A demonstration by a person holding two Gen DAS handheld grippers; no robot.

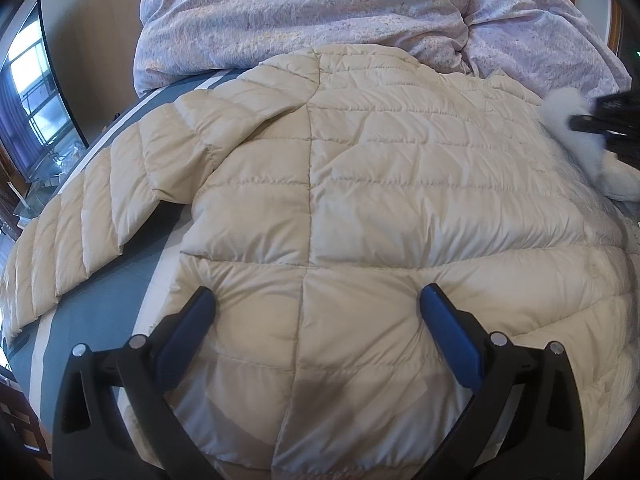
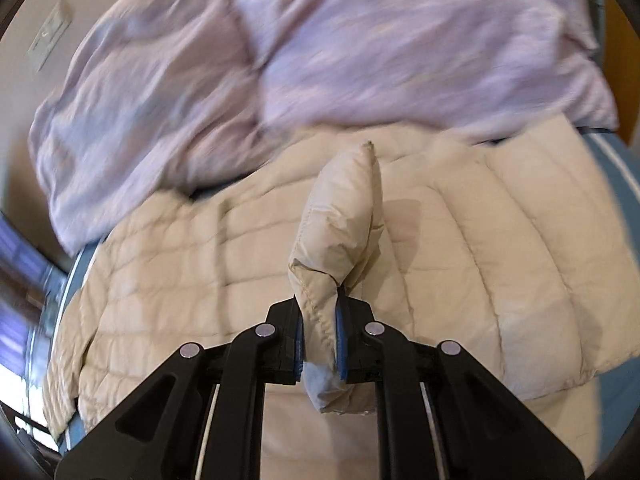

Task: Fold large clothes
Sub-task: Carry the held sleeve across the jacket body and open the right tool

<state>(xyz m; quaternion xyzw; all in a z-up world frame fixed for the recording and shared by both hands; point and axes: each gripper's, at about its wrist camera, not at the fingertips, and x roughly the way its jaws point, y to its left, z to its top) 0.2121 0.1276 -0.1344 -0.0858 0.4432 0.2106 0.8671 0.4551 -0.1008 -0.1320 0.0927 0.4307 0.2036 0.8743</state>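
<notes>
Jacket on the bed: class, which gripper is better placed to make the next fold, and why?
Probably the right gripper: it is shut on a pinch of the jacket. The left gripper is open, its fingers pressing on the jacket without gripping it.

lilac duvet (image 1: pixel 304 12) (rumpled), striped sheet (image 1: pixel 100 304), television (image 1: pixel 36 96)

bedroom, bed (image 1: pixel 120 300), rumpled duvet (image 1: pixel 300 12)

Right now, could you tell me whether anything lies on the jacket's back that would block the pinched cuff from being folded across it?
Nothing visible does. The right gripper is shut on the cuff, and the jacket's back lies bare. The lilac duvet sits beyond the collar; the left gripper presses open-jawed near the hem.
</notes>
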